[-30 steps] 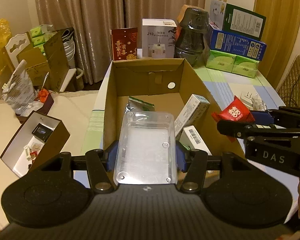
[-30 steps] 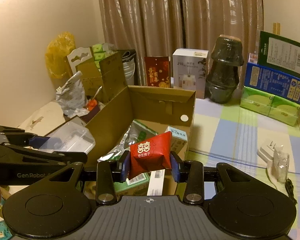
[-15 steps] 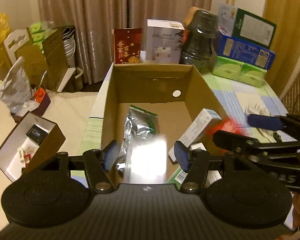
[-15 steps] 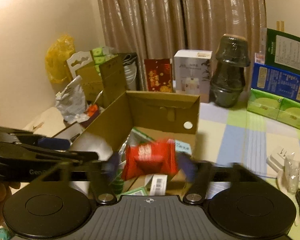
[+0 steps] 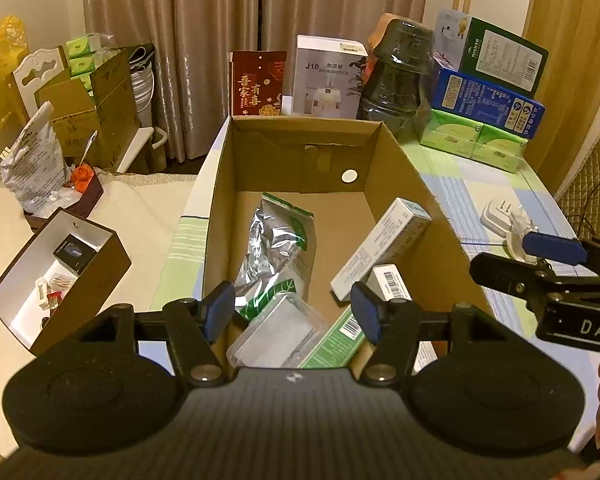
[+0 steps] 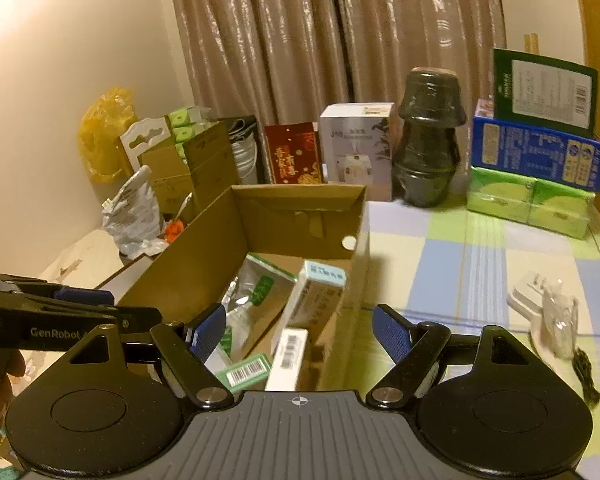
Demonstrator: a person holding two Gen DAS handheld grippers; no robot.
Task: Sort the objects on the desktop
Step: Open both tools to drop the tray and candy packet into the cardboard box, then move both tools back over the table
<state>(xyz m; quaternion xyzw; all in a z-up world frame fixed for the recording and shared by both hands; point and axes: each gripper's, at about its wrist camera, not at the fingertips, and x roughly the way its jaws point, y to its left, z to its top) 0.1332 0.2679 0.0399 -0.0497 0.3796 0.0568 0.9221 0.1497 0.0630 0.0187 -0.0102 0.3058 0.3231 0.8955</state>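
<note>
Both my left tool [image 5: 292,312] and right tool [image 6: 298,334] hang spread and empty over the cardboard box [image 5: 412,184]; the clear plastic case [image 5: 276,334] probably lies where dropped.

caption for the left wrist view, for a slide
Open left claw above a cardboard box holding a clear plastic case.

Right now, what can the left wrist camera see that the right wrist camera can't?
Only the left wrist view shows the open brown box of small items on the floor and the clear plastic case lying in the cardboard box. Only the right wrist view shows the black cable beside the white plug. Both show the cardboard box, the silver foil bag, the dark jar, and both hand-held grippers open: left hand-held gripper, right hand-held gripper.
</note>
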